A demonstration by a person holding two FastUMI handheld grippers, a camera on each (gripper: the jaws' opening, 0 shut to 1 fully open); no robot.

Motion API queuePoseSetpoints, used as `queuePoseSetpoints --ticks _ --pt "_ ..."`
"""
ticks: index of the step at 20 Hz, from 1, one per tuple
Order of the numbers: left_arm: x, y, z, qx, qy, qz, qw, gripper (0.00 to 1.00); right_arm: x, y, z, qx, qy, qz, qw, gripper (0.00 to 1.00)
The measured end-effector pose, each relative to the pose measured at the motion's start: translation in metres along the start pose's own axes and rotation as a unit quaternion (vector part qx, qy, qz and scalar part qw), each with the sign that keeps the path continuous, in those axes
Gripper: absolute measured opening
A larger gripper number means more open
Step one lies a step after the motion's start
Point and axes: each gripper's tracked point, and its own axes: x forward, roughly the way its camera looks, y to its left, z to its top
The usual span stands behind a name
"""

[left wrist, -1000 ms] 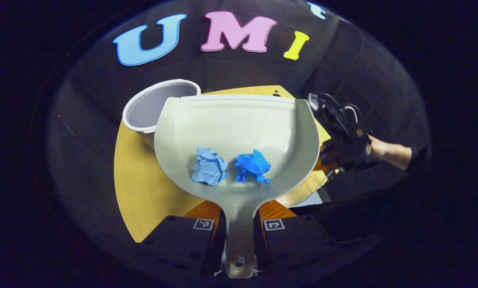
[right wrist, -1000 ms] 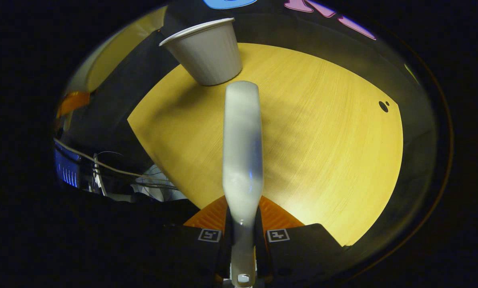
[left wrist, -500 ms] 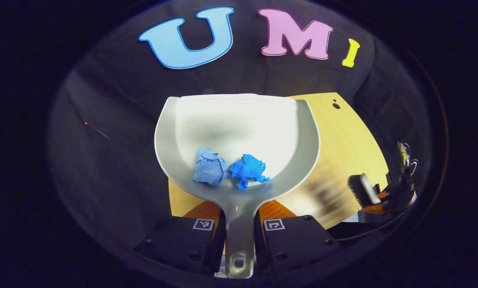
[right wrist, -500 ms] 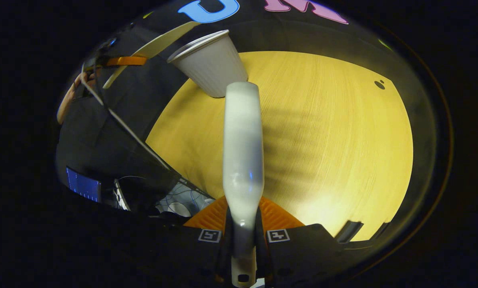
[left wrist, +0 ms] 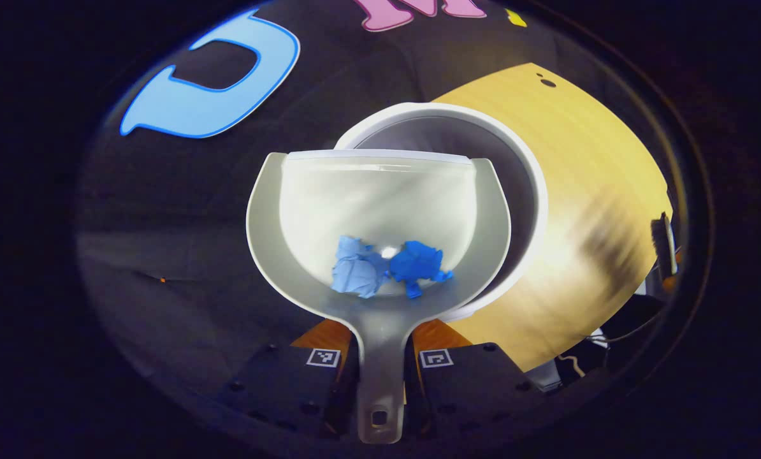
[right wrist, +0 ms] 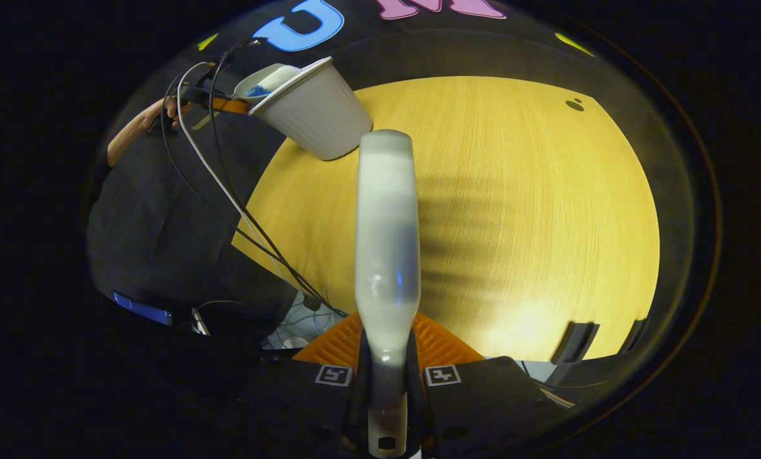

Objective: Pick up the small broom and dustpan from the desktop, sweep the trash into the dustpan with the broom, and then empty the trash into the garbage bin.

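In the left gripper view my left gripper is shut on the handle of the pale dustpan. Two crumpled blue paper balls lie at the back of its pan. The pan's front lip hangs over the open mouth of the white garbage bin. In the right gripper view my right gripper is shut on the white broom, held above the wooden desktop. Far off at the upper left the dustpan tilts over the garbage bin, with a hand behind it.
The bin stands at the desktop's far left corner beside the black booth wall. Cables trail from the left hand down past the desk edge. A small dark mark sits at the desktop's far right. The broom's bristles show at the right edge.
The left gripper has carried the dustpan over the bin's mouth and tipped it forward; the paper balls have shifted slightly. The broom has stayed nearly still above the desktop.
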Motion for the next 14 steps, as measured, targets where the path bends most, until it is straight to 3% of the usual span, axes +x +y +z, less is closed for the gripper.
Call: queuePoseSetpoints --ticks 3,7,14 --pt "0.007 -0.012 0.006 0.065 0.025 0.044 0.997 0.29 -0.002 -0.010 -0.009 0.019 -0.003 -0.002 1.000 0.27" --pt "0.006 -0.016 0.003 0.114 0.031 0.099 0.988 0.29 -0.005 -0.022 -0.009 0.043 -0.008 -0.008 0.999 0.27" --pt "0.001 -0.015 0.003 0.096 -0.017 0.170 0.981 0.29 -0.001 -0.027 0.003 0.029 -0.016 -0.008 0.999 0.27"
